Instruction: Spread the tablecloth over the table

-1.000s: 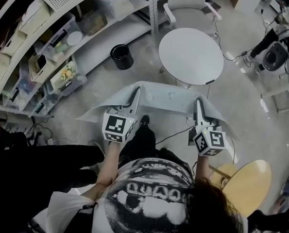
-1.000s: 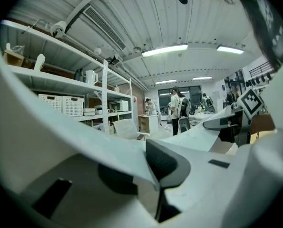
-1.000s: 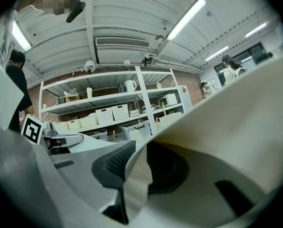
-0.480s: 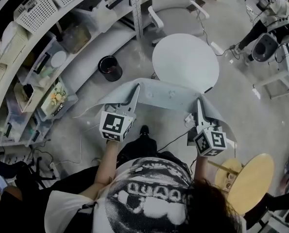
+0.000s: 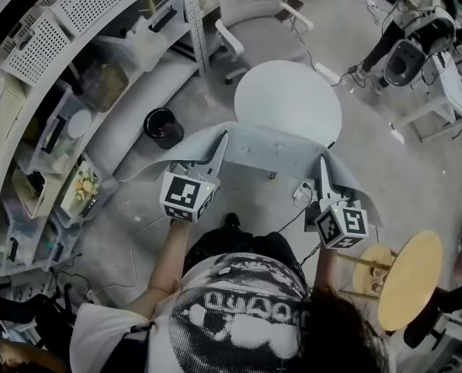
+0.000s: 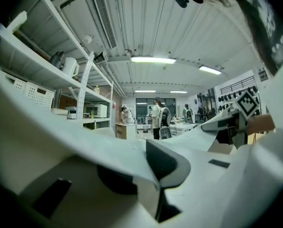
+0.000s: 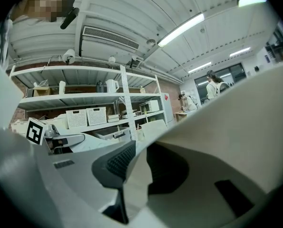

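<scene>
Head view shows the tablecloth (image 5: 269, 148) stretched at the near rim of the round tabletop (image 5: 289, 92). The left hand-held gripper (image 5: 222, 141) and right hand-held gripper (image 5: 322, 164) each clench its edge. The top is bare, so spreading is not yet begun.

The right gripper (image 7: 139, 161) has its dark ribbed fingers (image 7: 118, 161) closed on an edge of the pale tablecloth (image 7: 217, 122). The cloth rises in a broad fold that fills the right side of the view. At the left, the left gripper (image 7: 70, 140) with its marker cube is level with the shelves behind it. These white shelves (image 7: 84, 99) carry lattice baskets (image 7: 77, 118) and a jug (image 7: 112, 85). Strip lights (image 7: 181, 30) run across the ceiling. People (image 7: 212, 87) stand far off.
</scene>
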Tool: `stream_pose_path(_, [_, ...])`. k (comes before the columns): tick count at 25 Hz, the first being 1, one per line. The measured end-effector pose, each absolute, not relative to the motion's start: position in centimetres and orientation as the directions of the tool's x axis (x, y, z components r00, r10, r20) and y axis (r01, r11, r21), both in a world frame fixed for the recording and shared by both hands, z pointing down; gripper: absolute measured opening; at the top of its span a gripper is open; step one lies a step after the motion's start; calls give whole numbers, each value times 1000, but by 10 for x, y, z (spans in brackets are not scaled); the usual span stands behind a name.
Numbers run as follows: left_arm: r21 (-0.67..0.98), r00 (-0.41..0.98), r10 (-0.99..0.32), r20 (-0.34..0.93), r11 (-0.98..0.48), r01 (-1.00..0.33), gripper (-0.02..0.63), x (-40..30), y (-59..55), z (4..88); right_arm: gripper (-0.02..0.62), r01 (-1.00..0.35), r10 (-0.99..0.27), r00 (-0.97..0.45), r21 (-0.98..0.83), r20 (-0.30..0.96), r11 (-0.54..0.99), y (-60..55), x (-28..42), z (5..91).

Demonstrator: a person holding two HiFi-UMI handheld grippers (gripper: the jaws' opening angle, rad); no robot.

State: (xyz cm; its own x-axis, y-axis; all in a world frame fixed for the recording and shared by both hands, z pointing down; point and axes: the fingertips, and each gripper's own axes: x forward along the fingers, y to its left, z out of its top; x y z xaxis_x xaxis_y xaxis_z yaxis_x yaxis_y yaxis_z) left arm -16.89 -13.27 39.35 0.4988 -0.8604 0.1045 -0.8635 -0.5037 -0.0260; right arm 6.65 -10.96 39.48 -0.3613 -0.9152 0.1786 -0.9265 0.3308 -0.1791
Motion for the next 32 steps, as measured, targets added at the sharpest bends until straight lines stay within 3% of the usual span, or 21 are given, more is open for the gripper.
stream_pose_path(14, [-60, 669, -743, -20, -667, -742, 63, -139, -199, 344, 75, -947, -945, -313, -111, 91, 303, -150, 90, 336])
stream_pose_path(32, [-176, 684, -726, -70, -666, -725, 67, -97, -346, 283, 77, -917, -925, -381, -136, 17, 375, -298, 131, 286])
